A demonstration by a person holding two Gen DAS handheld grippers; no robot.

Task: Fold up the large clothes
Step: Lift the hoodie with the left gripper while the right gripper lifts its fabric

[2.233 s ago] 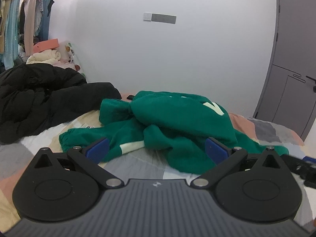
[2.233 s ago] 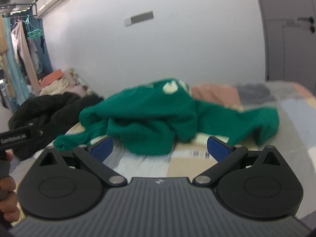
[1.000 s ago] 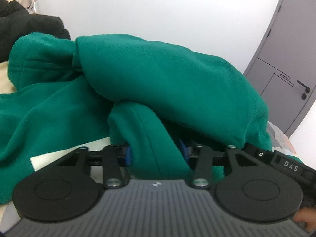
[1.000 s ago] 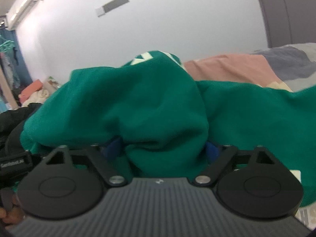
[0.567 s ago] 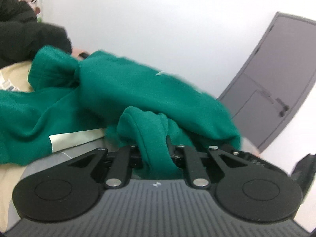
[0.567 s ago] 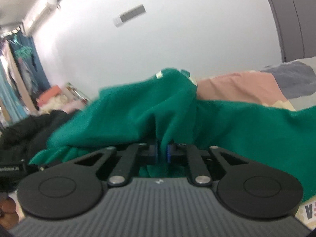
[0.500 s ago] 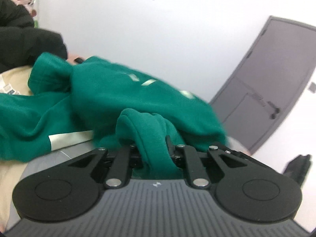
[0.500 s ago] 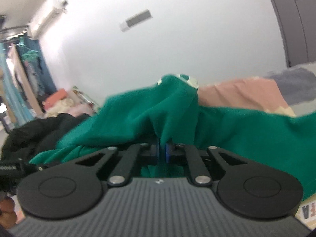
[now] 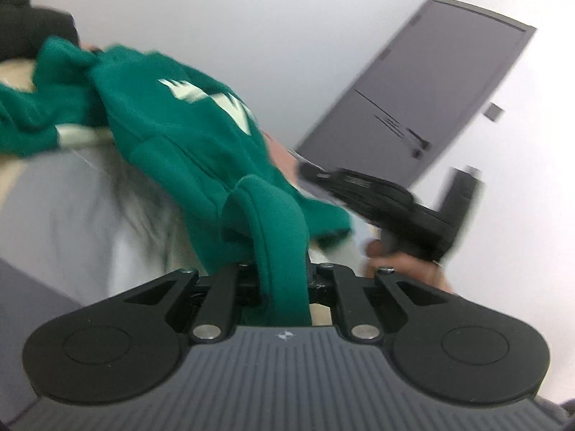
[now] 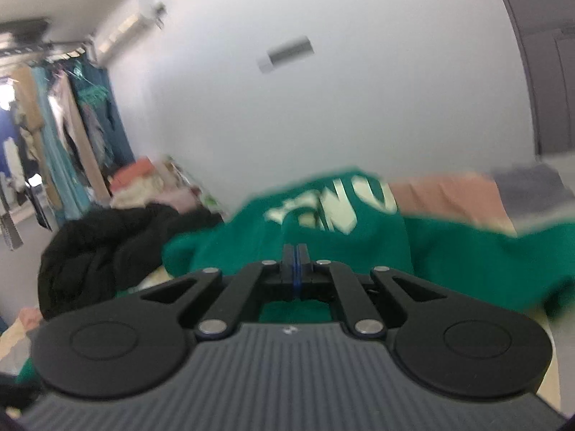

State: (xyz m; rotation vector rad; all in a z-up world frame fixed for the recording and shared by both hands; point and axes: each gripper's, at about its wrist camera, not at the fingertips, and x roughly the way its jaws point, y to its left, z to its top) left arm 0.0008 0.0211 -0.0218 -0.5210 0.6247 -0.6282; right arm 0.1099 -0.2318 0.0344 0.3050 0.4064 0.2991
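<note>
A green sweatshirt (image 9: 172,133) with white lettering lies bunched on the bed. My left gripper (image 9: 282,276) has a thick rolled fold of it between its jaws, which are closing on the cloth; the fingertips are hidden by fabric. In the right wrist view my right gripper (image 10: 295,251) is shut, its blue pads together, and a thin ridge of the sweatshirt (image 10: 341,237) runs up to its tips. The left wrist view also shows the right gripper (image 9: 305,170) at the garment's right edge, held by a hand (image 9: 402,265).
A black jacket (image 10: 107,244) lies heaped at the left of the bed. The patchwork bed cover (image 9: 72,208) shows under the garment. A grey door (image 9: 424,97) stands to the right, and a rack of hanging clothes (image 10: 61,136) to the far left.
Both grippers went from open to shut on folds of the sweatshirt and rose with it. The left one swung right, and the white lettering now faces up.
</note>
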